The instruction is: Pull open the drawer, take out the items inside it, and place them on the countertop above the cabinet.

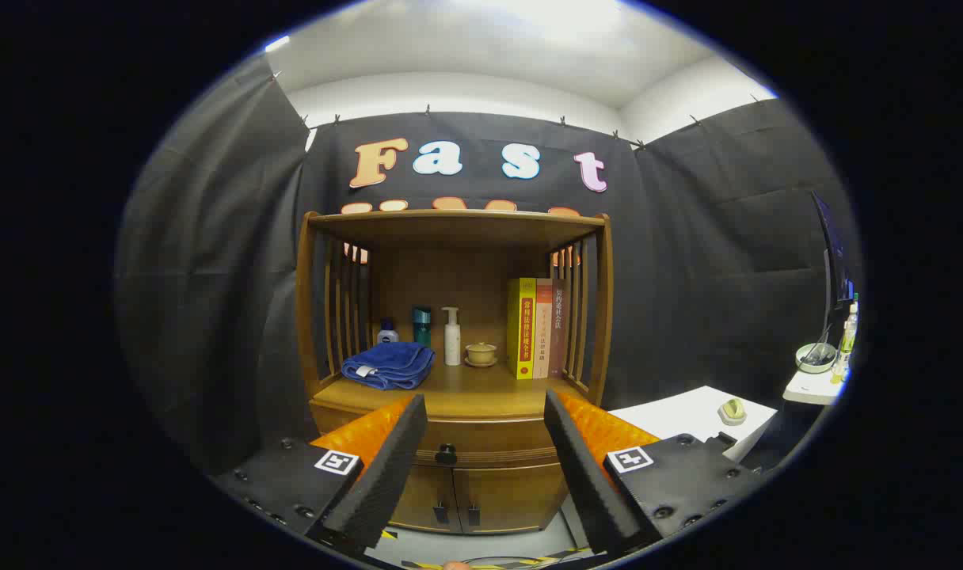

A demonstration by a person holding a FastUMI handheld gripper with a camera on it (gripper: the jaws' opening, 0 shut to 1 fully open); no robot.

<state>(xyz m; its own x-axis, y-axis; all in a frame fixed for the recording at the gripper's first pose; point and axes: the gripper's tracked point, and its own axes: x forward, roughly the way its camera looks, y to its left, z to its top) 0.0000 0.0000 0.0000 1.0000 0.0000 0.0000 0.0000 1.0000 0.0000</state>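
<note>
A wooden cabinet (458, 412) stands against the booth wall ahead of me. Its drawer (489, 443) sits closed below the countertop (466, 392), with a dark round knob (446, 454) at its middle. My gripper (485, 431) is open, its two fingers spread wide with nothing between them. The knob lies beyond the fingers, closer to the left fingertip (406, 431). Two small cupboard doors (470, 499) sit under the drawer. The drawer's contents are hidden.
On the countertop lie a folded blue towel (390, 364), small bottles (422, 326), a white pump bottle (451, 336), a small lidded cup (481, 353) and several upright books (537, 327). A white table (687, 416) with a small object stands right.
</note>
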